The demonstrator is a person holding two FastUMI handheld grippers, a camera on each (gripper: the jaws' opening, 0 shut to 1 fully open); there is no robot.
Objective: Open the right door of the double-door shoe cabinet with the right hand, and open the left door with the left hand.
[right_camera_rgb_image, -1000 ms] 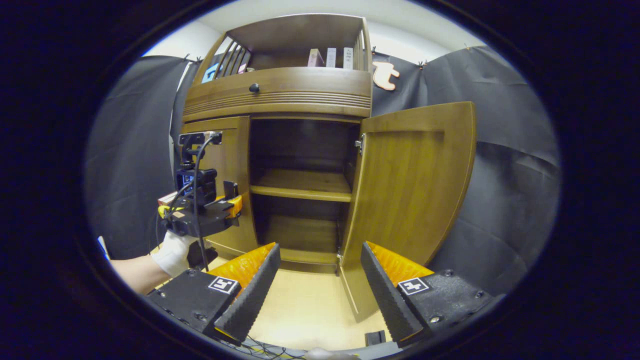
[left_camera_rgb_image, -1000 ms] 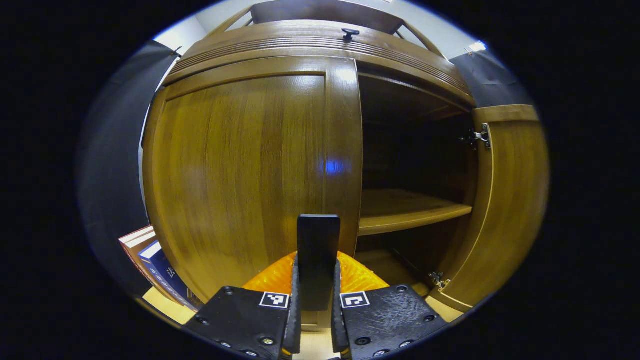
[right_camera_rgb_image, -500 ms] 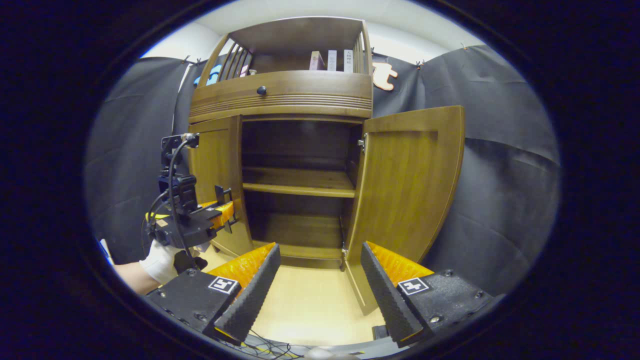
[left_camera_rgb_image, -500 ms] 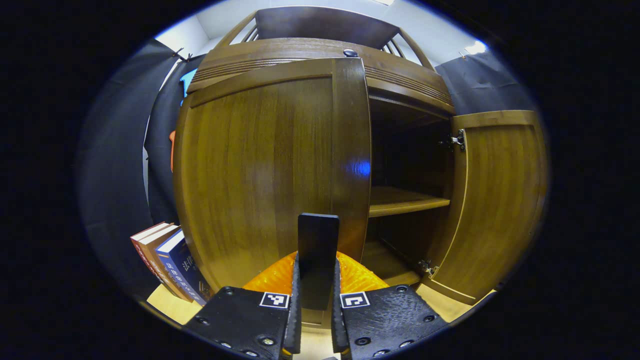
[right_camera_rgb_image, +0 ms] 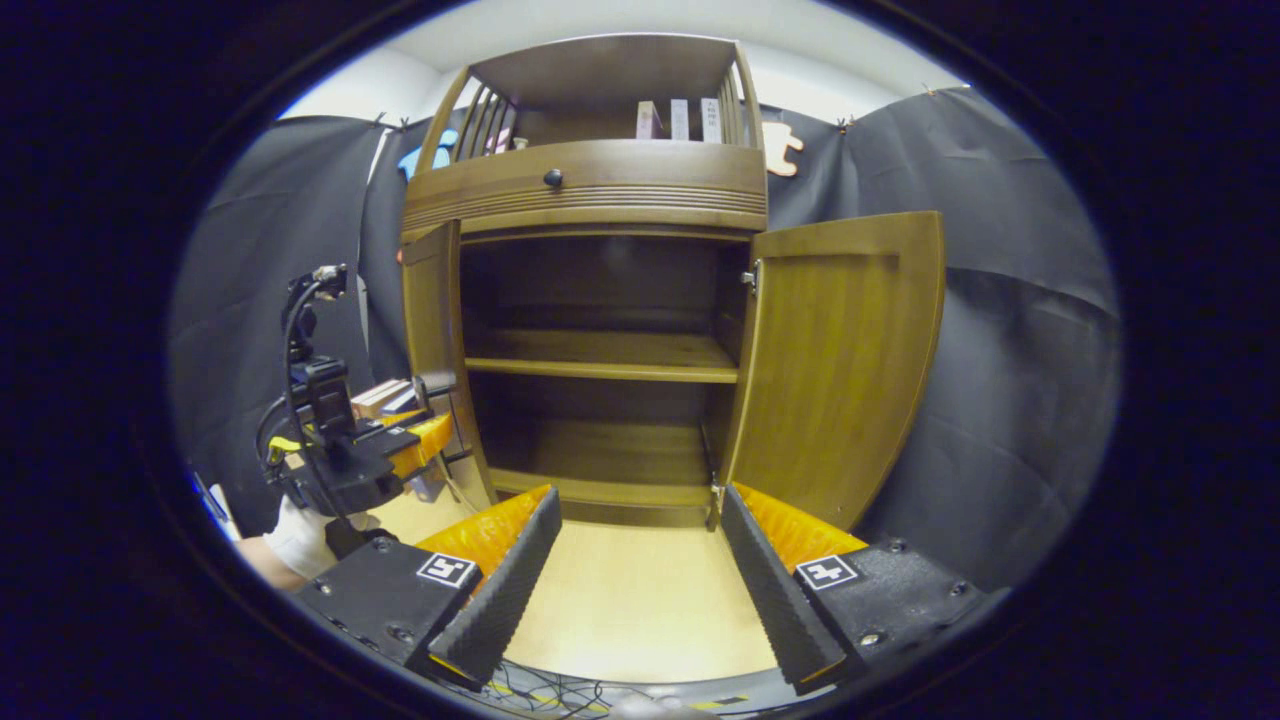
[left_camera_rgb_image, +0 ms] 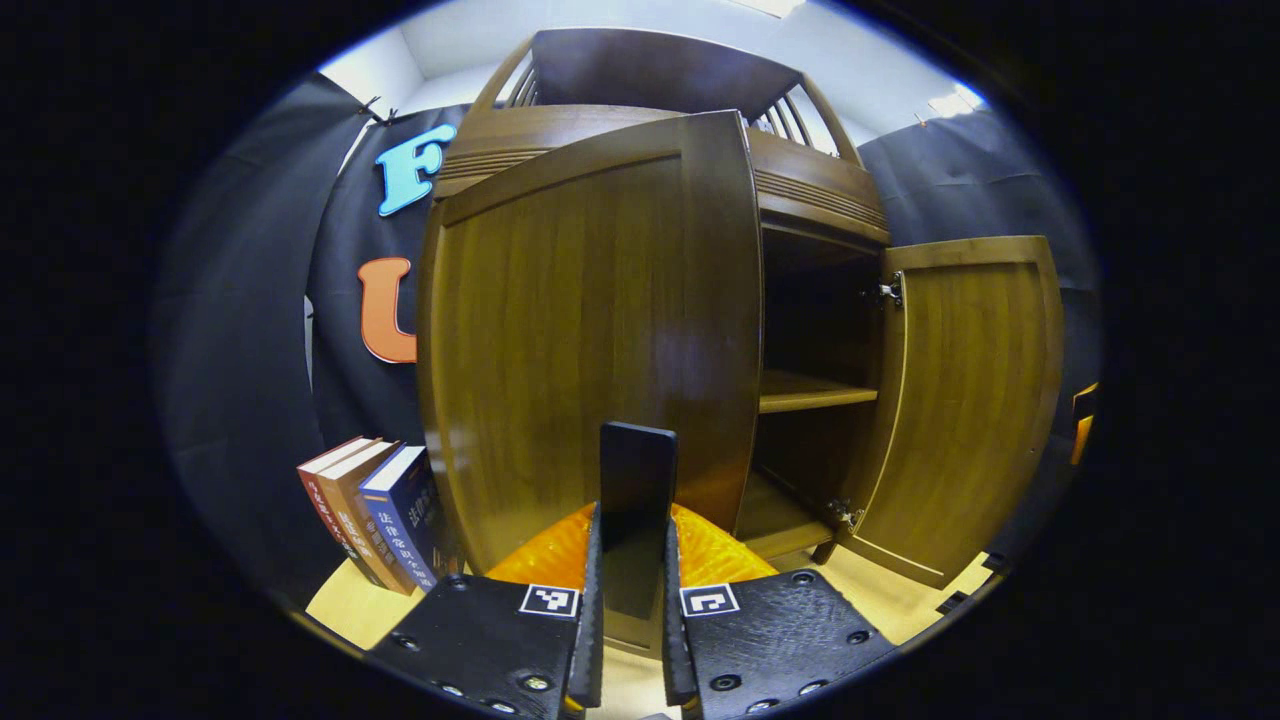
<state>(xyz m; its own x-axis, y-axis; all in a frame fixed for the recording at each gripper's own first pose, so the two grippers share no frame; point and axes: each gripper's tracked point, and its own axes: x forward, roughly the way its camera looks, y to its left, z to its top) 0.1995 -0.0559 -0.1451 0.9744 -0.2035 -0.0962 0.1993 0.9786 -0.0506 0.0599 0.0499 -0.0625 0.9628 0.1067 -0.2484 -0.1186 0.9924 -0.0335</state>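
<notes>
Left gripper [left_camera_rgb_image: 630,640] clenched on the left door's [left_camera_rgb_image: 590,330] handle [left_camera_rgb_image: 637,480], frame centre; door half open. Right gripper [right_camera_rgb_image: 635,575] released; right door [right_camera_rgb_image: 840,360] done.

Brown cabinet [right_camera_rgb_image: 590,190], orange-black left gripper [left_camera_rgb_image: 630,640]

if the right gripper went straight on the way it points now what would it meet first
Probably nothing at first: the right gripper is open and aimed between the two opened doors at the cabinet's lower compartment. Going on, it would likely reach that compartment's back panel or bottom board, though depth is hard to judge.
</notes>
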